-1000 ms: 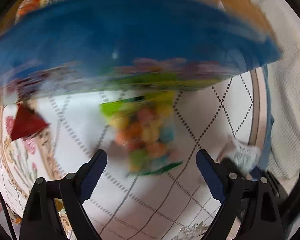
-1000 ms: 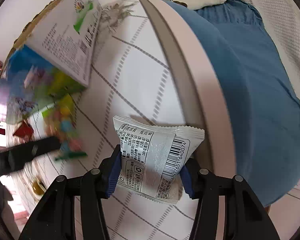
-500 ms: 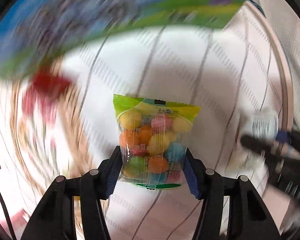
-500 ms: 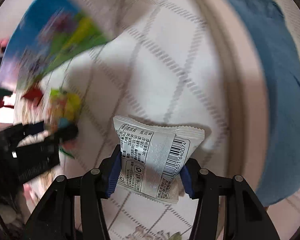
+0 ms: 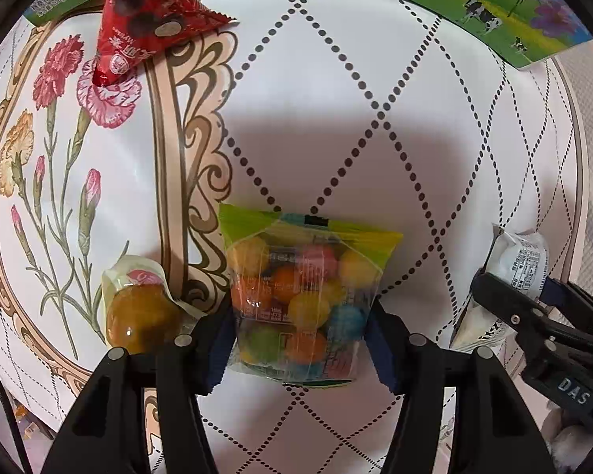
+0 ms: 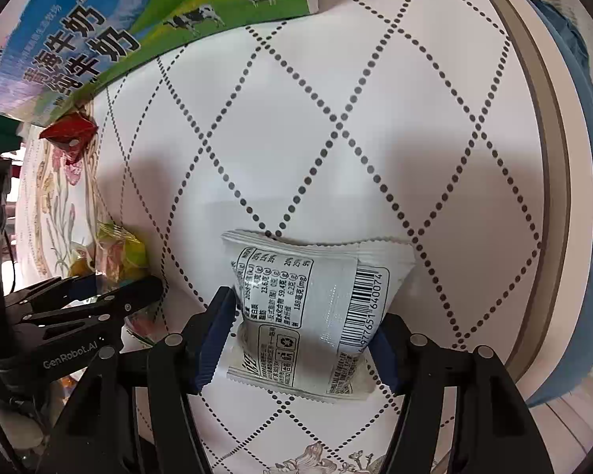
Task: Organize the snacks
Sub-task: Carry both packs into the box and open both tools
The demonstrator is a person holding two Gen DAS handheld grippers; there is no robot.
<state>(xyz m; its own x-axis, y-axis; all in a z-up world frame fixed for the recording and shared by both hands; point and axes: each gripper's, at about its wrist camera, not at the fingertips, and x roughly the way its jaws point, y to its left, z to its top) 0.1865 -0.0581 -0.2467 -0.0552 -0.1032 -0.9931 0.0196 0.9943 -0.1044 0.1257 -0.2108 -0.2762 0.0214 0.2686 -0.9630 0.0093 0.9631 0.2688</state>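
Observation:
A clear bag of coloured candy balls [image 5: 300,296] with a green top sits between the pads of my left gripper [image 5: 300,339], which press on its sides even as the jaws begin opening. It hangs close over the patterned tablecloth. My right gripper [image 6: 304,335] straddles a white snack packet [image 6: 312,308] with a barcode. Its jaws are opening, and the packet lies slack between the pads on the cloth. From the left wrist view, the right gripper [image 5: 522,288] and the white packet [image 5: 522,252] are at the right edge. From the right wrist view, the left gripper [image 6: 110,292] is low on the left.
A milk carton box [image 6: 99,39] printed with cows lies at the far side. A red triangular packet [image 5: 146,31] lies near it. A wrapped amber jelly [image 5: 138,316] rests beside my left fingers. The round table's rim [image 6: 549,158] borders blue fabric [image 6: 589,158] at right.
My left gripper shut on the candy bag, then carried it across and down toward the flowered part of the cloth. The right gripper came down with the white packet and its jaws parted slightly.

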